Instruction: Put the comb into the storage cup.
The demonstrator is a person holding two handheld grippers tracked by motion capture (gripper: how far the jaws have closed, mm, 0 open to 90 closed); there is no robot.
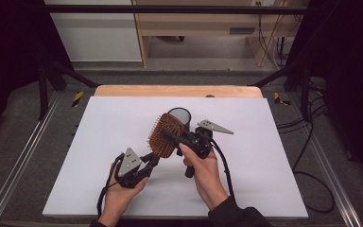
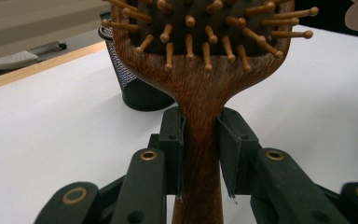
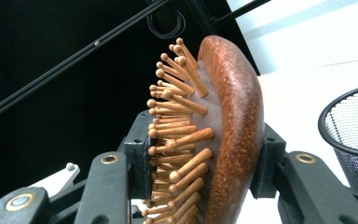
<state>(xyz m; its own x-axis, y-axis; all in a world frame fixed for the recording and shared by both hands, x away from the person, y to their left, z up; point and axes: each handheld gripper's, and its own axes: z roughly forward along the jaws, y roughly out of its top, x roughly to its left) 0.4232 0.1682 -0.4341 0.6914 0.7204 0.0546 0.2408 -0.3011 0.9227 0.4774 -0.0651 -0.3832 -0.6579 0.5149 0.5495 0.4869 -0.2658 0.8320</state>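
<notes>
A wooden paddle hairbrush (image 1: 162,142) with wooden pins is held up off the white table sheet (image 1: 90,142) between both grippers. My left gripper (image 1: 151,161) is shut on its handle; in the left gripper view the handle (image 2: 200,107) sits squeezed between the two black pads (image 2: 172,149). My right gripper (image 1: 171,136) comes in from the right and is shut on the brush head. In the right gripper view one pad presses the pins (image 3: 177,144) and the other the rounded back (image 3: 237,121).
A black mesh cup (image 1: 180,116) stands upright on the sheet just behind the brush, seen close by in the left gripper view (image 2: 135,88) and at the right edge of the right gripper view (image 3: 354,135). Dark frame bars and cables surround the table.
</notes>
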